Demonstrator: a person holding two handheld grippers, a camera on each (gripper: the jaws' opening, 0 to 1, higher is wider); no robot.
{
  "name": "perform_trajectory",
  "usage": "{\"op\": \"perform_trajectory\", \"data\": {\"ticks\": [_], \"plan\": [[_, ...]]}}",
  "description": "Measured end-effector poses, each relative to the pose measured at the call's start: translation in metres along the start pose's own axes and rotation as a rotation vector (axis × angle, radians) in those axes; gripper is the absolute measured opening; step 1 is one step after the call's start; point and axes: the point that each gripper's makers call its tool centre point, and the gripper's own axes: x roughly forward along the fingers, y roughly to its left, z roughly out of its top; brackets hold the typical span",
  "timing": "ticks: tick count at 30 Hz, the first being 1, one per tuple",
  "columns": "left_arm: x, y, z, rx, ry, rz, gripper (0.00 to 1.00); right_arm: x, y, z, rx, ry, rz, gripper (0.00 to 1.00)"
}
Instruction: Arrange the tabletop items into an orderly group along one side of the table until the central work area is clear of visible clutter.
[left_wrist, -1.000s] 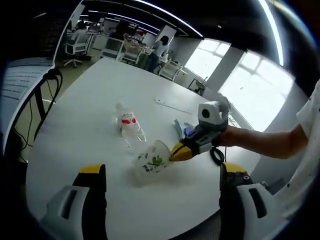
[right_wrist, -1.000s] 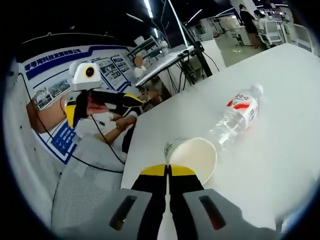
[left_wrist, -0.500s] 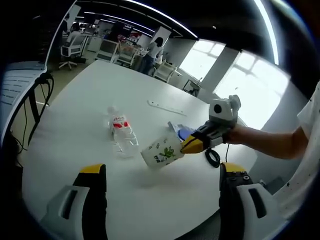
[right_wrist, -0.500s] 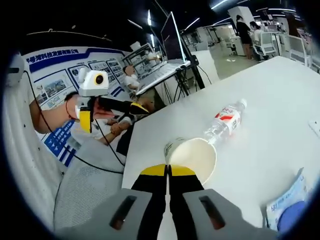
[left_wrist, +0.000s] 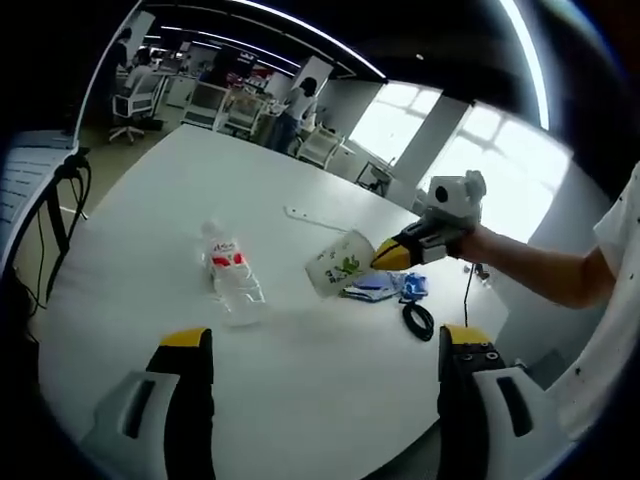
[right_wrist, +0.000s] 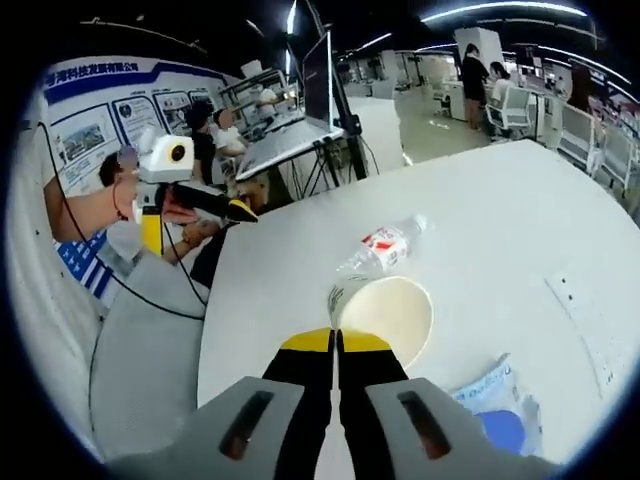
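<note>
A paper cup with a green print hangs tilted above the white table, close over a blue packet. My right gripper reaches in from the right, shut on the cup's rim. In the right gripper view the cup's open mouth sits just beyond the shut jaws of the right gripper. A clear water bottle with a red label lies on its side mid-table, and the bottle lies beyond the cup. My left gripper stands open, holding nothing, short of the bottle.
A black cable coil lies by the packet. A flat white strip rests farther back, and the strip lies toward the right edge. A person's hand holds the left gripper off the table's left edge. Desks, chairs and people fill the room behind.
The right gripper has lifted the cup off the table and carried it away from the bottle, to a spot over the blue packet. The left gripper stays open.
</note>
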Motion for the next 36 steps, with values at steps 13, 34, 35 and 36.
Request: {"op": "perform_trajectory", "data": {"ticks": [13,34,35,36], "plan": [[-0.001,0.006,-0.003,-0.005,0.000,-0.005,0.96,-0.010,-0.044,-0.002,-0.212,0.200,-0.100,0.00],[-0.001,0.005,-0.013,-0.033,-0.002,0.000,0.96,0.009,-0.082,-0.046,-0.574,0.550,-0.067,0.00],[0.000,0.005,-0.013,-0.034,-0.002,0.000,0.96,0.010,-0.083,-0.049,-0.586,0.561,-0.062,0.00],[0.000,0.005,-0.013,-0.033,-0.001,0.001,0.96,0.011,-0.085,-0.050,-0.594,0.568,-0.064,0.00]]}}
